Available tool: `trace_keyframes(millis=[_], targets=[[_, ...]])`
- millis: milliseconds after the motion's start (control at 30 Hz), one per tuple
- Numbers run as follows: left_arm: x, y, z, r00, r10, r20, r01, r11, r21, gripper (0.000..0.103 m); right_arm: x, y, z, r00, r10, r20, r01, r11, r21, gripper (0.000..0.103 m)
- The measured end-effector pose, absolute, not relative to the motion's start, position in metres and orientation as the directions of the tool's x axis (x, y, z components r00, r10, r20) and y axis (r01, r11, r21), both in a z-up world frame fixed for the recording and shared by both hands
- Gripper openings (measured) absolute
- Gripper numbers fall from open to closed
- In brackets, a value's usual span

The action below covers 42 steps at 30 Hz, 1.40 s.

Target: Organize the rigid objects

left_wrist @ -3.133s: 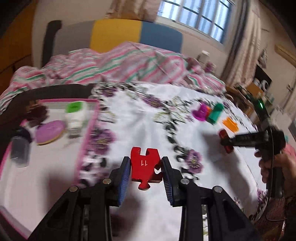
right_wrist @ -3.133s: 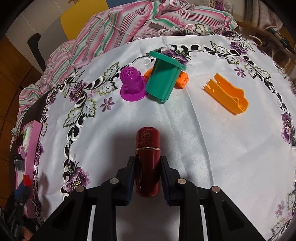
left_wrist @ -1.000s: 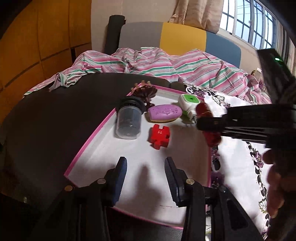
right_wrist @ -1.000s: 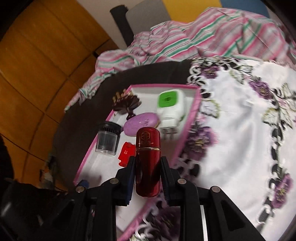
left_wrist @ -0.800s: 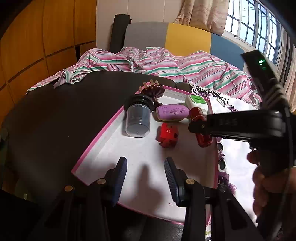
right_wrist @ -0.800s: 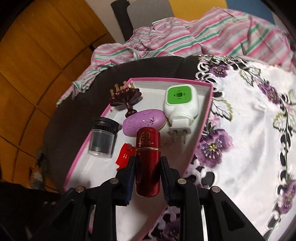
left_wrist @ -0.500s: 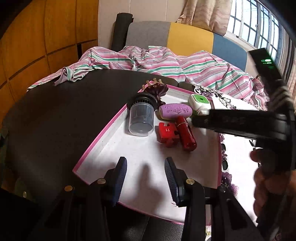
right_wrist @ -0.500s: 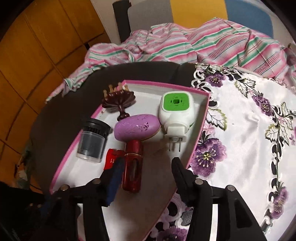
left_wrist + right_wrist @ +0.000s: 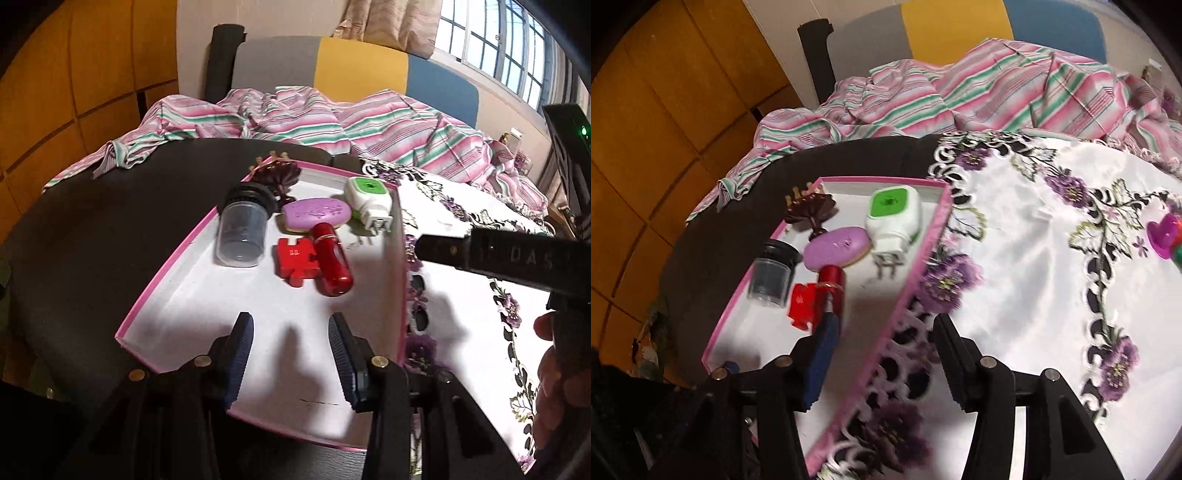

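Now the glossy red cylinder (image 9: pixel 331 264) is lying in the pink-rimmed tray (image 9: pixel 168 258), touching the flat red puzzle piece (image 9: pixel 297 260). Both ribbed-padded grippers, left (image 9: pixel 290 354) and right (image 9: pixel 882 354), are gaping empty.

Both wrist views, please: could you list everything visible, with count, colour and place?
tray: one, white, pink-rimmed, on dark table
red capsule: one, in tray, lying beside puzzle piece
puzzle piece: one, red, in tray
jar: one, clear, black lid, lying in tray
purple oval case: one, in tray
plug-in device: one, white and green, in tray
hair claw: one, dark brown, tray's far corner
tablecloth: one, white, purple flowers
striped cloth: one, pink-green, behind
left hand-held gripper: open, empty
right hand-held gripper: open, empty
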<state>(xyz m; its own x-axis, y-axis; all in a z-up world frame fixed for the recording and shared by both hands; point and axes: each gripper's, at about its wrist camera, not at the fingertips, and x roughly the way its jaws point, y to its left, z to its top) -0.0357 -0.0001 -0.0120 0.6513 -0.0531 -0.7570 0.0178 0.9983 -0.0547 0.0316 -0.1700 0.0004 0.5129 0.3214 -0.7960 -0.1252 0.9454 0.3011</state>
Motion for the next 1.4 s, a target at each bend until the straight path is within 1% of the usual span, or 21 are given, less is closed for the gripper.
trace_keyframes(millis=[200,500,700,867,933,1133,1200,1300,1400], targets=[[-0.040,-0.020,-0.007,0.660,-0.083,-0.747,0.070,0.996,-0.049,0.042,0.023,-0.199,-0.003,0.500,0.280,-0.820,-0.074,0.957,0.282,0.055],[-0.043,-0.040,-0.001,0.664,-0.088,-0.742,0.104,0.994,-0.025,0.042,0.013,-0.225,-0.004,0.486,0.247,-0.838,-0.068,0.967,0.246,0.057],[-0.049,-0.065,0.000,0.655,-0.152,-0.740,0.169,0.984,-0.052,0.042,0.009,-0.260,-0.010,0.481,0.185,-0.857,-0.014,0.979,0.203,0.057],[-0.058,-0.098,-0.003,0.621,-0.228,-0.750,0.263,0.962,-0.075,0.042,0.005,-0.295,-0.017,0.466,0.139,-0.874,0.031,0.984,0.174,0.057],[-0.062,-0.111,-0.005,0.609,-0.241,-0.756,0.292,0.954,-0.069,0.042,0.004,-0.312,-0.018,0.464,0.128,-0.876,0.050,0.984,0.170,0.057],[-0.070,-0.139,-0.010,0.586,-0.273,-0.763,0.357,0.932,-0.059,0.042,0.010,-0.386,-0.016,0.491,0.041,-0.870,0.169,0.975,0.141,0.057],[-0.069,-0.142,-0.013,0.577,-0.275,-0.769,0.361,0.930,-0.062,0.042,0.017,-0.413,-0.014,0.508,0.030,-0.861,0.213,0.964,0.159,0.057],[-0.067,-0.146,-0.017,0.565,-0.274,-0.778,0.368,0.928,-0.059,0.042,0.032,-0.450,-0.012,0.532,-0.016,-0.847,0.298,0.940,0.169,0.061],[-0.066,-0.148,-0.018,0.559,-0.274,-0.782,0.376,0.925,-0.054,0.042,0.054,-0.478,-0.015,0.540,-0.063,-0.839,0.363,0.917,0.165,0.061]])
